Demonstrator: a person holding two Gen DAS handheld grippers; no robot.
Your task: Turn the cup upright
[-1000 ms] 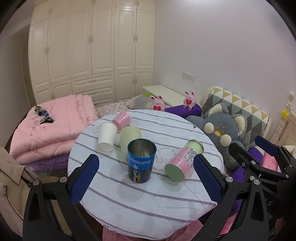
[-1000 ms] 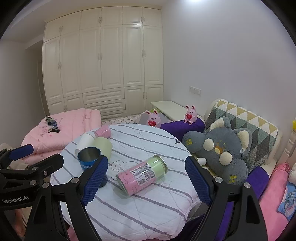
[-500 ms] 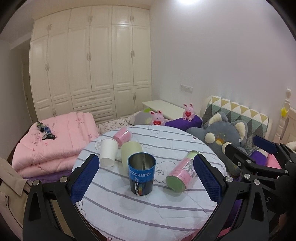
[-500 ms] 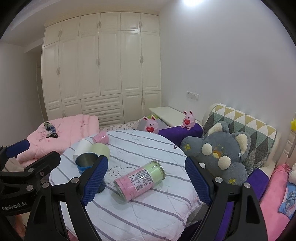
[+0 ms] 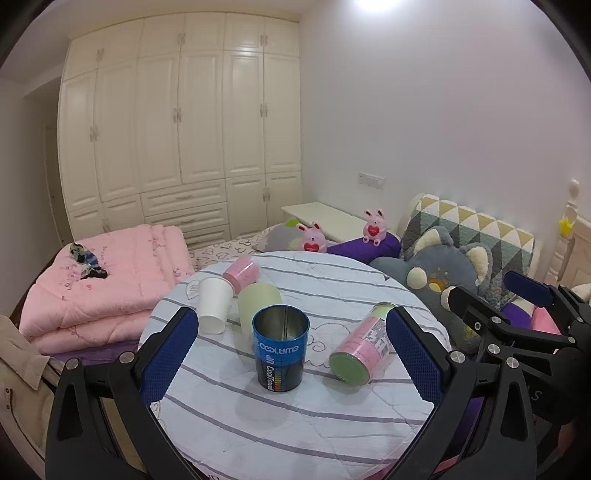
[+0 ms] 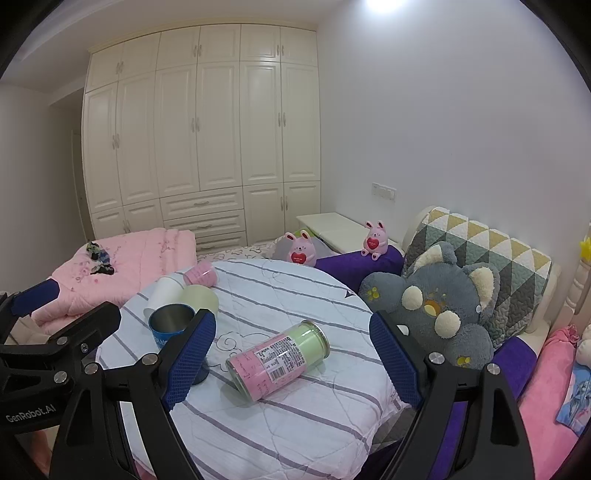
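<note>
Hovering level, both tools (image 5: 291,354) (image 6: 291,354) (jaws wide) face table (image 5: 295,424).

Cream wardrobe (image 5: 184,122) fills the far wall; white wall (image 6: 443,129) on the right; ceiling light (image 6: 382,5) glares overhead; low white cabinet (image 5: 325,218) beyond the round table's (image 5: 295,424) far edge.

Grey plush bear (image 6: 439,306), pink quilt (image 5: 107,280)

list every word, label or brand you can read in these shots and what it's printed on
"COOLTIME": light blue band of the upright blue metal tin cup.
"all CoolTowel": running vertically down the same cup's dark lower part; the second word is only roughly legible.
"GenRobot.AI": black body of the left gripper.
Barcode label on the pink and green cylindrical can lying on its side: too small to read.
</note>
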